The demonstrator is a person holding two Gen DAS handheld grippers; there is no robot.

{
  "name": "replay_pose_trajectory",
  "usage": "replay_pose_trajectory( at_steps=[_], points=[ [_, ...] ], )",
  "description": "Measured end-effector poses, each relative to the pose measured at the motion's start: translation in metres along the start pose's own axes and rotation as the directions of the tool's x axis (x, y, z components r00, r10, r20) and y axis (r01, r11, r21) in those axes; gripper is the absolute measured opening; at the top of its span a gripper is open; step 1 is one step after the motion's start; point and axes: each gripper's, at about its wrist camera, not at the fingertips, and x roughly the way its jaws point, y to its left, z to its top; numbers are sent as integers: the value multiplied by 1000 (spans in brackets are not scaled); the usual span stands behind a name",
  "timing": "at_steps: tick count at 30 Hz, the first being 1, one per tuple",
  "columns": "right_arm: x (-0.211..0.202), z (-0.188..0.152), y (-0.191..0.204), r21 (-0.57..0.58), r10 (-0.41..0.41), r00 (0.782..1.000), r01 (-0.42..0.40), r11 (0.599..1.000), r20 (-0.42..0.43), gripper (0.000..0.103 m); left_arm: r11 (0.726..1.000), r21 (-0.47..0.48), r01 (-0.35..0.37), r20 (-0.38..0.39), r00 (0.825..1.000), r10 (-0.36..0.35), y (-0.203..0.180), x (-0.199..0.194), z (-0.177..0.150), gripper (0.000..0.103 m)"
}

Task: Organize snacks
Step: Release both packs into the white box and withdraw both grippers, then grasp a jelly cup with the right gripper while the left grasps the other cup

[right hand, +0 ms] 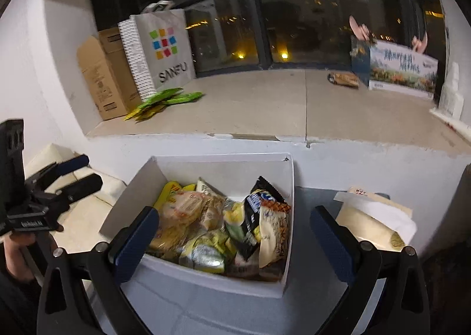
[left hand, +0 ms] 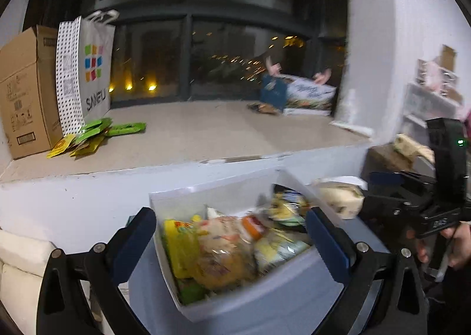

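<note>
A white open box (right hand: 223, 167) (left hand: 188, 196) full of mixed snack packets (right hand: 220, 223) (left hand: 223, 246) stands on a grey surface below a window ledge. My left gripper (left hand: 232, 243) hovers open over the box, nothing between its fingers. My right gripper (right hand: 232, 243) is open too, its fingers straddling the box's near edge without touching anything. Each gripper shows in the other's view: the right gripper's body (left hand: 424, 196) at the right edge, the left gripper's fingers (right hand: 76, 176) at the left. Green and yellow snack packets (left hand: 88, 137) (right hand: 164, 100) lie on the ledge.
On the ledge's left stand a cardboard box (left hand: 26, 93) (right hand: 103, 75) and a SANFU paper bag (left hand: 88, 69) (right hand: 162, 52). A printed flat box (right hand: 400, 69) (left hand: 309, 96) and a brown packet (right hand: 344, 79) are at the ledge's right. A cream package (right hand: 374, 226) (left hand: 341, 196) lies right of the snack box.
</note>
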Motion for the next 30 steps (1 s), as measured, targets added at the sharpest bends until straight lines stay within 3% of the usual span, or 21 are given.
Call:
replay_pose_trajectory(
  at_steps=[3,9,15,20,24,30],
  points=[
    [-27,-16,12,-39,21,1000,-20,999,23,103,999,24,27,39,999,-28,-15,-37,-18,103],
    [-74,-69,33,-88,52,998,-49,995,41,103,997,16,76,38,996,-77,-28,-85,-68,103],
    [-102,-138,49,-52,104,994,-103,993,23,103,994,-79,78,8,997,-77,-26,-116,-130,103],
    [-94,-183,54,11,154,986,-154,988,-56,103,983,-158,90,-35,995,-97,-24,-125,-171,103],
    [-70,-200,64,4,126,983,-126,992,-133,103,981,-174,82,-67,993,-94,-25,-126,-189,103],
    [-18,-208,86,12,188,948,-192,981,-256,103,984,-162,77,-93,991,-93,-27,-127,-200,103]
  ],
)
